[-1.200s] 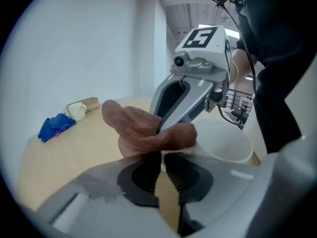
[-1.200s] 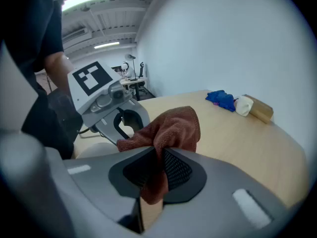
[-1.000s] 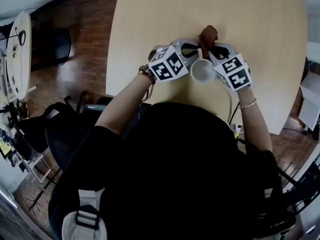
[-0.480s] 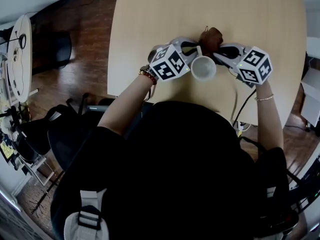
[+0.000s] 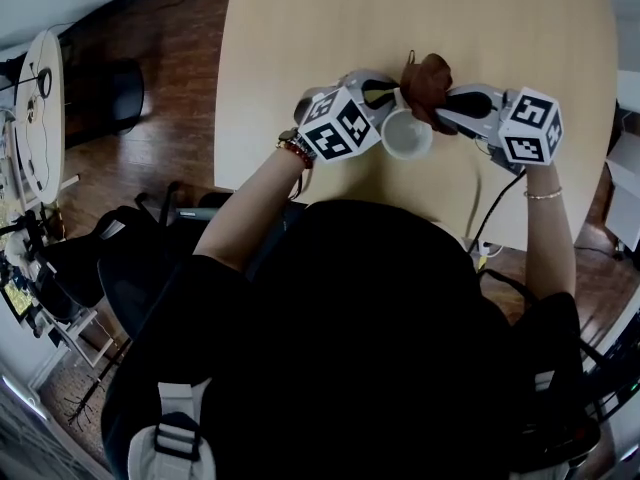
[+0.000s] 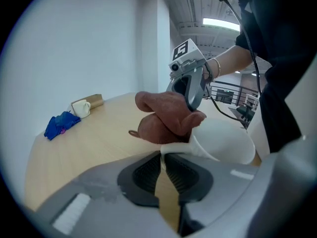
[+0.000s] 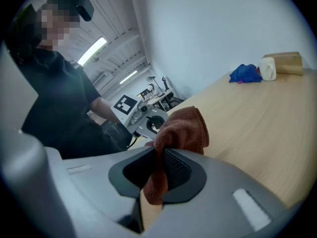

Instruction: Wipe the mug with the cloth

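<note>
**Hard mug, soft cloth**

The big light wooden table [image 5: 300, 58] fills the top of the head view. Just above the middle of that view is the round white mug [image 5: 405, 138], with its open mouth facing up at the camera. The left gripper [image 6: 162, 155] has its fingers pressed on a thin white bit of the mug, which looks like the handle. I think the mug is hard, smooth and a bit heavy. It could slip or turn in such a small pinch, and it would break if it fell. The handle looks like the best place to hold it.

The small floppy brown cloth [image 5: 427, 76] sits just above and to the right of the mug, right by its rim. The right gripper [image 7: 159, 155] has its fingers shut tight on a fold of it. The cloth looks soft and light, so it should bend around the mug. I would hold it by a bunched part, so a loose end can rub.
</note>
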### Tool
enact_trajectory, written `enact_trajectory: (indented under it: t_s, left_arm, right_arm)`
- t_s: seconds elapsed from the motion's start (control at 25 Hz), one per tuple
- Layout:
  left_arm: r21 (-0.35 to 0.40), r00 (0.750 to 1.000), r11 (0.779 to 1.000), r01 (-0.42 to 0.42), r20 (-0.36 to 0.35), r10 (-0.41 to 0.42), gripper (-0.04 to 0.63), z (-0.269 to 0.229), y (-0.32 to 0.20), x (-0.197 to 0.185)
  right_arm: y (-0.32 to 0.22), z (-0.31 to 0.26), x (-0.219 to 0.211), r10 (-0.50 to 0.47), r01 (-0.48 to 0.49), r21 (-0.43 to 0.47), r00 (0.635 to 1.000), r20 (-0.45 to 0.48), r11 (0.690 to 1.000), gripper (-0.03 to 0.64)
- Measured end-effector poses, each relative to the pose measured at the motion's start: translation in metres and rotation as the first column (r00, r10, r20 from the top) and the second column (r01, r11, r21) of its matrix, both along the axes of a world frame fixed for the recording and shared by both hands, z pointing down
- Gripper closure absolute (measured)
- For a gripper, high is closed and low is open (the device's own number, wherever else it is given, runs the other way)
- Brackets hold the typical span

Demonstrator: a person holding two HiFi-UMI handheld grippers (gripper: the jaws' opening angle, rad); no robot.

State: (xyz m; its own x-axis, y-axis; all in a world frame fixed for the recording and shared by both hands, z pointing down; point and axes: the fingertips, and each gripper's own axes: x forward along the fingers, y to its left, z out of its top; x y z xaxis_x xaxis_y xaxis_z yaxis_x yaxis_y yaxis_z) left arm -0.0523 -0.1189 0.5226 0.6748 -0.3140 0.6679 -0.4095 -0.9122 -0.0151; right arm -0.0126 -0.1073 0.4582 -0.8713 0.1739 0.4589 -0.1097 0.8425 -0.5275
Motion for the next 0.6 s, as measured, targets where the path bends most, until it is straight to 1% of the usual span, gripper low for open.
enact_trajectory:
  t_s: [0.16, 0.32, 0.6]
  left_arm:
    - [0.001, 1.0, 1.0, 0.001, 0.016, -0.001, 0.558, -0.001, 0.002, -0.004]
    - [0.002, 0.999, 1.0, 0.016, 0.034, -0.016, 0.558, 0.001, 0.003, -0.004]
    - [-0.006, 0.999, 0.999, 0.032, 0.042, -0.032, 0.558, -0.003, 0.005, -0.006]
  right_arm:
    - [0.002, 0.014, -0.01, 0.022, -0.022, -0.023, 1.0, -0.007, 0.999, 0.568]
    - [0.0, 0.031, -0.013, 0.024, -0.024, -0.016, 0.999, -0.035, 1.0, 0.568]
    - [0.003, 0.063, -0.015, 0.002, 0.001, 0.017, 0.983, -0.185, 1.0, 0.568]
